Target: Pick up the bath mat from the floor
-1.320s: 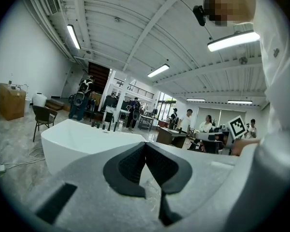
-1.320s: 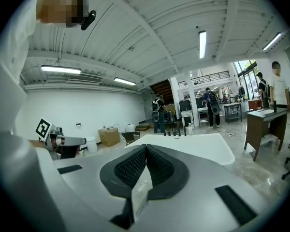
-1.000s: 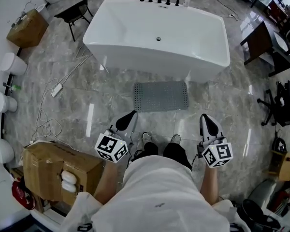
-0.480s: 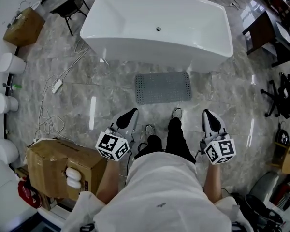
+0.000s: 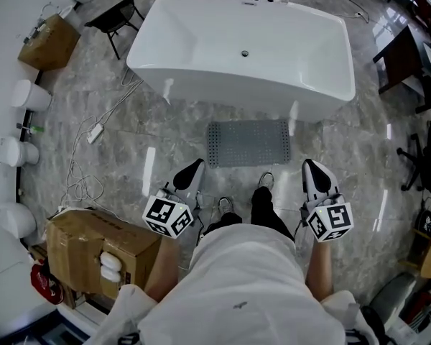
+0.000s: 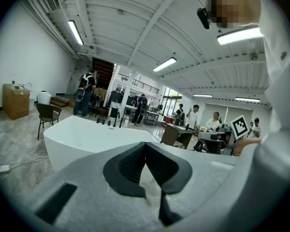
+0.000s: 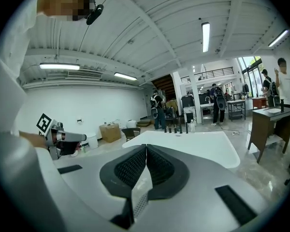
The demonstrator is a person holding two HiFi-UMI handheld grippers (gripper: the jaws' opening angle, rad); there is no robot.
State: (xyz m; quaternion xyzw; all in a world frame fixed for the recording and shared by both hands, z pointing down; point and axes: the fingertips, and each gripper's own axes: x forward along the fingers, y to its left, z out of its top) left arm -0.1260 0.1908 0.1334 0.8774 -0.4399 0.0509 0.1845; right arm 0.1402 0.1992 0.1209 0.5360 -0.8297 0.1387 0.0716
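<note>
Nearest, the person holds both grippers at waist height, one on each side of the body. The left gripper (image 5: pixel 192 171) has its jaws pressed together with nothing between them, and the right gripper (image 5: pixel 311 168) is closed and empty in the same way. Both point forward into the room, not down at the floor (image 5: pixel 129 131).

Just beyond the shoes (image 5: pixel 264 181) the mat (image 5: pixel 248 142) lies flat on the floor. Its near edge is close to the right shoe, and its far edge is just short of the tub (image 5: pixel 244 49).

The step in hand is likely the approach. To do it well, the person should crouch, tip both grippers down and open the jaws before they reach the mat. The mat looks thin and lies flush, so one jaw would have to slide under the near edge. Taking it close to the two near corners and peeling it up gently should keep it from folding or slipping.
</note>
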